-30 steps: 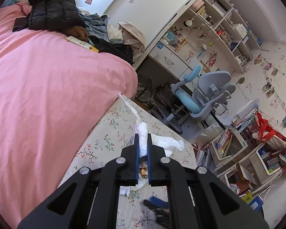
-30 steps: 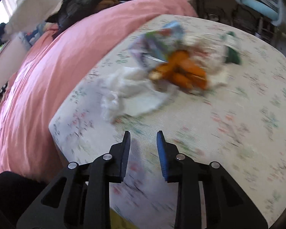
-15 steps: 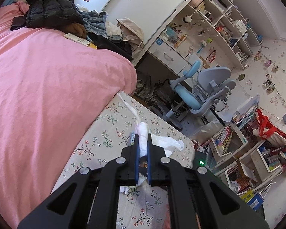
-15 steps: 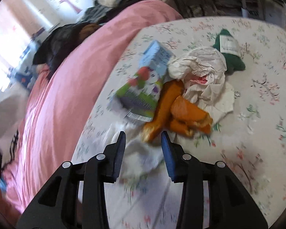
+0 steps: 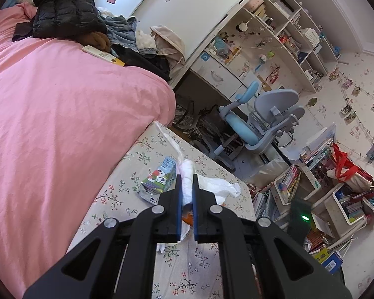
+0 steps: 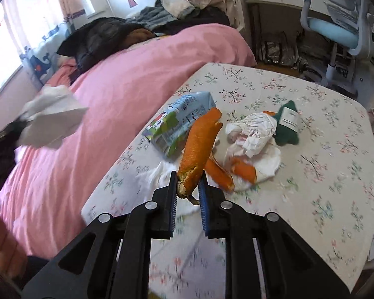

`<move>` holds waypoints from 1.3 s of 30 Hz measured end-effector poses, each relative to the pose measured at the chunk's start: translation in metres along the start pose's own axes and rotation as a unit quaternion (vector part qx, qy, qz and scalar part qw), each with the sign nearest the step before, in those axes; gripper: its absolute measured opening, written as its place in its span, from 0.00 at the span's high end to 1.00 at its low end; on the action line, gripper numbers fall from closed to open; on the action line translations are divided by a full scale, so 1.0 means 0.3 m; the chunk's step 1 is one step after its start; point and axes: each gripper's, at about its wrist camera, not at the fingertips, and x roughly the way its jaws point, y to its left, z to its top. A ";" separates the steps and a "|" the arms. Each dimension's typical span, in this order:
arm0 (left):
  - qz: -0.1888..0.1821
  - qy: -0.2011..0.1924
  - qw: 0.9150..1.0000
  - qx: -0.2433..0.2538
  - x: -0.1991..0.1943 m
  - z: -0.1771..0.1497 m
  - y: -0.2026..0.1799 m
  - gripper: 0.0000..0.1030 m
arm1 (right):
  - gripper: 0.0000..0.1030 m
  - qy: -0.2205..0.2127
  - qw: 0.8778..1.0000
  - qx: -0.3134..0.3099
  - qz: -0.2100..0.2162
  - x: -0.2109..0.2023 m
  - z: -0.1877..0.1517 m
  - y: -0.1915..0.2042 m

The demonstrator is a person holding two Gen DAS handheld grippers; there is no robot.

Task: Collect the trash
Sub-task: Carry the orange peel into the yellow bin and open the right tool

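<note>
R gripper (image 6: 187,186) pinching long orange peel (image 6: 199,147), lifted above floral table (image 6: 336,149), just right of milk carton (image 6: 177,122). L gripper (image 5: 187,186) clamped on white tissue (image 5: 187,184), right of carton. Crumpled paper (image 6: 254,132) further right.
</note>
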 end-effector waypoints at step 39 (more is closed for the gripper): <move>0.009 0.140 0.974 0.177 -0.145 -0.513 -0.147 0.93 | 0.70 0.167 0.982 0.048 0.068 -0.227 -0.839 0.094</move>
